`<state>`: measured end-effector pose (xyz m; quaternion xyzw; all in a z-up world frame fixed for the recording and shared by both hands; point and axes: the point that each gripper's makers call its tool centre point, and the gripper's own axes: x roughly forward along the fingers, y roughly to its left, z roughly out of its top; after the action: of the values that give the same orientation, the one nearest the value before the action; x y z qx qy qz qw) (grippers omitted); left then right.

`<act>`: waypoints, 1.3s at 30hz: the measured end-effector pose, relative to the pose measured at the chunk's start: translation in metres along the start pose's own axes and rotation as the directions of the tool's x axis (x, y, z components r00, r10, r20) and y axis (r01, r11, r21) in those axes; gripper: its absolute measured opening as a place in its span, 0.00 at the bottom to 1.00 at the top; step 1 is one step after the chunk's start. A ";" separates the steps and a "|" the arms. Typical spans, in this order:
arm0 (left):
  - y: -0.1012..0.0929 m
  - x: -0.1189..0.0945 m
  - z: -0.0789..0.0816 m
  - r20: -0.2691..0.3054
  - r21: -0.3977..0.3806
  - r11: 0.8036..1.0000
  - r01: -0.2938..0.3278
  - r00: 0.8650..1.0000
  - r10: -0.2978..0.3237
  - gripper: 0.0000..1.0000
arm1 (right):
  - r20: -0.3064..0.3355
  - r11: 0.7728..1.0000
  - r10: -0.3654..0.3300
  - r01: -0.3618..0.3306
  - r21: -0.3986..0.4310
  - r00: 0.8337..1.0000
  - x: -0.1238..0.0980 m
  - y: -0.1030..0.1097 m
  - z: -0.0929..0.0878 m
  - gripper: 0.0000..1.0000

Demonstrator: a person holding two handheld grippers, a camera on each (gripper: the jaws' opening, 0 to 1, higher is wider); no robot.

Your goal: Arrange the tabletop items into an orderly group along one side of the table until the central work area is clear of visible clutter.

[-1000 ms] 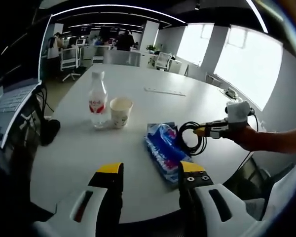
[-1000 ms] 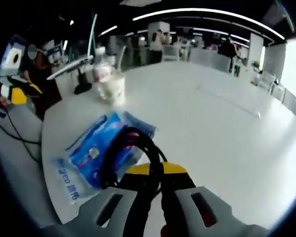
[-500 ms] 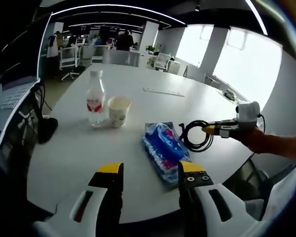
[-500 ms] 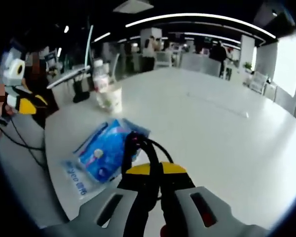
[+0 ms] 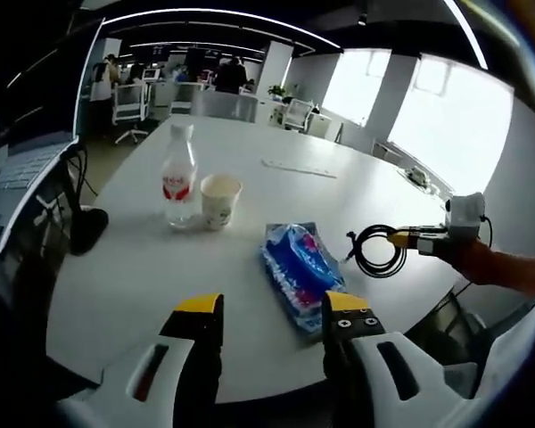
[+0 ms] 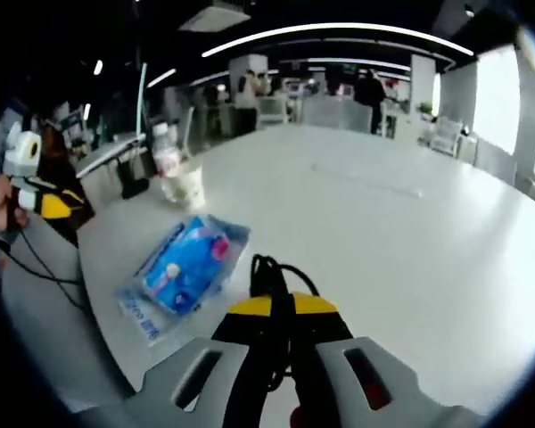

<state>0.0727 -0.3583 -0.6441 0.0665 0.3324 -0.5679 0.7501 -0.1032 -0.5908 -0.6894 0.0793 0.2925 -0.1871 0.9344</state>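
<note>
With right gripper (image 6: pixel 283 308) clamped on the coiled black cable (image 5: pixel 375 251) and left gripper (image 5: pixel 272 312) agape and idle, best lowered gently at 3 o'clock of the blue tissue pack (image 5: pixel 296 271), coil kept flat.

The right gripper (image 6: pixel 281 308) is hiding most of the cable (image 6: pixel 269 272); people at 12 o'clock are blurring.

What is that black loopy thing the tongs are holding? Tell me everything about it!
It is a black cable, thin and rubbery-looking, wound into a few round loops with one loose end sticking out. The right tongs are shut on one side of the coil and hold it just above the white table, beside the blue packet. In the right gripper view, the loops poke out past the yellow tips. Whether its bottom edge brushes the table I cannot tell.
</note>
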 end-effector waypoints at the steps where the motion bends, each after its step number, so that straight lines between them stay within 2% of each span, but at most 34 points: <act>1: 0.000 0.000 0.000 0.001 0.000 1.000 -0.001 1.000 0.001 0.43 | -0.001 1.000 -0.001 0.001 0.002 1.000 -0.001 0.000 0.000 0.02; 9: 0.000 0.000 0.002 0.006 -0.002 1.000 -0.002 1.000 0.002 0.43 | -0.002 0.999 -0.007 0.007 0.045 1.000 -0.002 -0.001 -0.005 0.02; 12: 0.000 0.000 0.004 0.011 -0.002 1.000 -0.003 1.000 0.003 0.43 | -0.015 0.999 -0.019 0.020 0.035 1.000 0.000 -0.005 -0.007 0.02; 18: 0.000 -0.002 0.006 0.014 0.016 1.000 -0.003 1.000 0.003 0.43 | -0.053 0.998 -0.041 0.043 0.034 0.998 0.008 -0.015 -0.021 0.02; 28: 0.002 -0.004 0.008 0.021 0.018 1.000 -0.007 1.000 0.007 0.43 | -0.105 0.998 -0.067 0.067 0.000 0.992 0.014 -0.015 -0.038 0.03; 39: 0.004 -0.005 0.010 0.018 0.015 1.000 -0.009 1.000 0.008 0.43 | -0.177 0.995 -0.086 0.093 0.032 0.980 0.023 -0.020 -0.063 0.05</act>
<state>0.0796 -0.3577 -0.6348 0.0685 0.3211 -0.5678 0.7549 -0.1258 -0.6004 -0.7548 0.1009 0.3731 -0.2268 0.8940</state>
